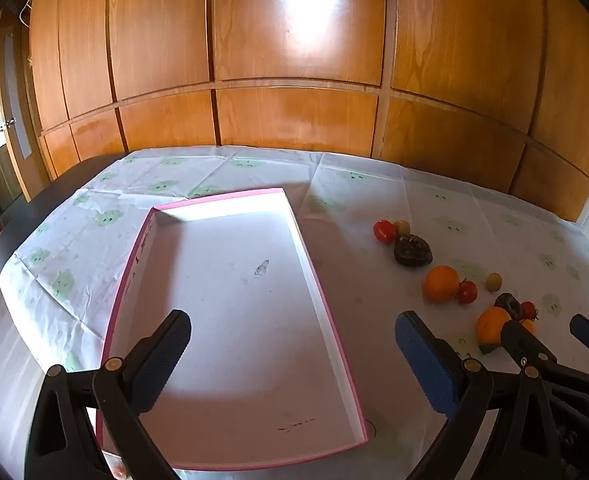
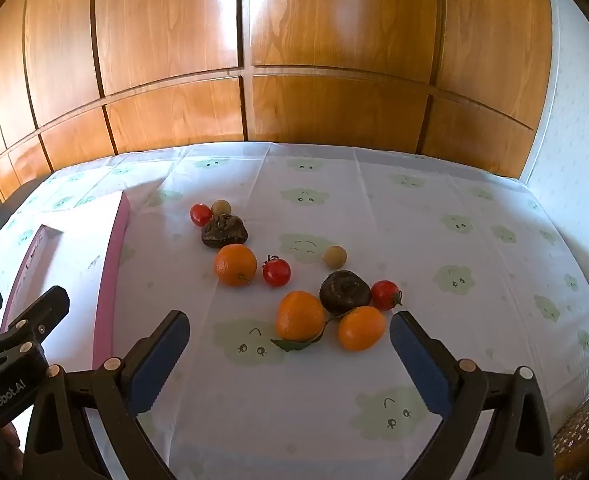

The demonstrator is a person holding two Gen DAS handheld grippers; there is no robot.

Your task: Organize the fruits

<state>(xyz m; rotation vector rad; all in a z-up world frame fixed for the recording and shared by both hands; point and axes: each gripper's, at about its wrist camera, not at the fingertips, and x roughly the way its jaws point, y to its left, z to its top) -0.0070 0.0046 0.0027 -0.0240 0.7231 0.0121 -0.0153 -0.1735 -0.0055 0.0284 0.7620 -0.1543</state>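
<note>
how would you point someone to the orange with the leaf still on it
Start at the pink-edged box on the cloth-covered table and look right to the scattered fruit. In the cluster nearest the right gripper, the orange is the leftmost. Unlike the other two oranges, it has a green leaf tucked beneath it.

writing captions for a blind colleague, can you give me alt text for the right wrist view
The open right gripper hovers over a tablecloth printed with green clouds, its jaws apart and empty. Ahead lie three oranges, three cherry tomatoes, two dark wrinkled fruits and two small tan ones. A pink-edged box sits at left.
</note>
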